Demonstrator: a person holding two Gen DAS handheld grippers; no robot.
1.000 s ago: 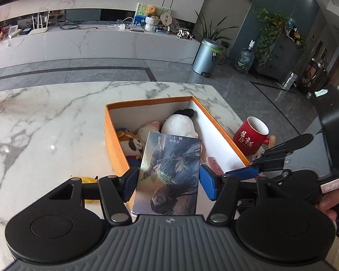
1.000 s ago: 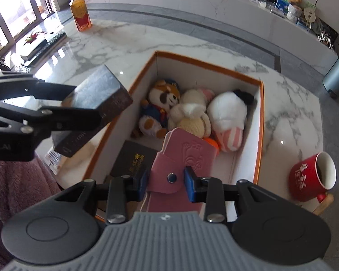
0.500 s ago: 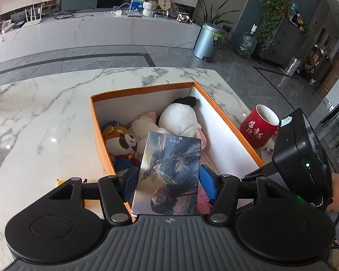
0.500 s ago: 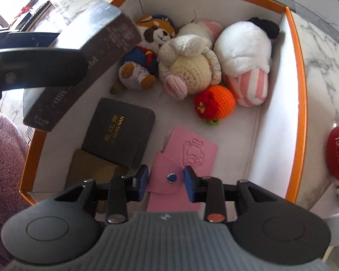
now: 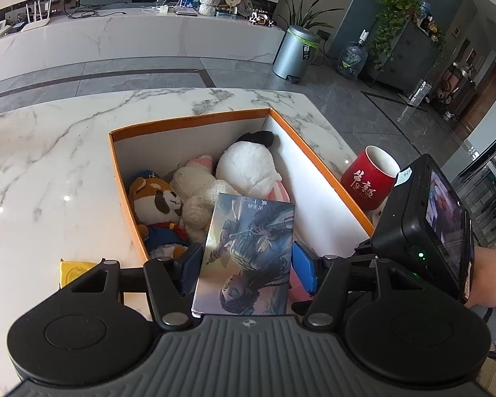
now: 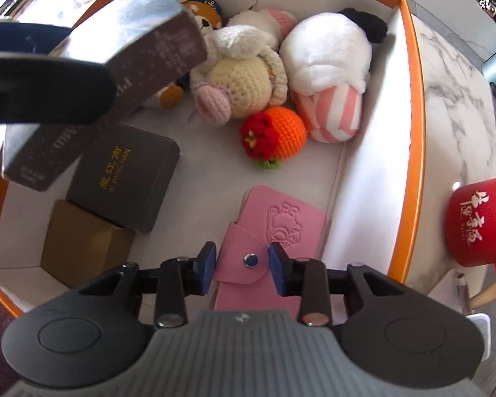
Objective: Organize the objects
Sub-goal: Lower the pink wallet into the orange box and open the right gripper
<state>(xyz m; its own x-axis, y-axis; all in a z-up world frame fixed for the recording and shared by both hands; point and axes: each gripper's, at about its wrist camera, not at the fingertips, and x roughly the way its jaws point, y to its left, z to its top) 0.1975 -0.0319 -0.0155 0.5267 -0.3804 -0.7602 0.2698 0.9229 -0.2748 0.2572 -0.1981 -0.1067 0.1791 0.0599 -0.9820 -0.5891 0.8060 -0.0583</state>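
An orange-rimmed white box (image 5: 195, 119) sits on the marble table; its rim also shows in the right wrist view (image 6: 416, 106). My left gripper (image 5: 244, 266) is shut on a picture-covered box (image 5: 248, 254), held above the box's near left side; it shows dark in the right wrist view (image 6: 122, 66). My right gripper (image 6: 243, 261) is down inside the box, its fingers around a pink wallet (image 6: 274, 231) that lies on the floor. Whether the pads still press it I cannot tell.
Inside the box are plush toys (image 6: 327, 66), a crochet orange (image 6: 274, 135), a black box (image 6: 129, 175) and a brown box (image 6: 82, 241). A red mug (image 6: 479, 221) stands right of the box. A yellow item (image 5: 71, 269) lies on the table to its left.
My right gripper has lowered the pink wallet to the box floor. My left gripper has moved with the picture box further over the box.
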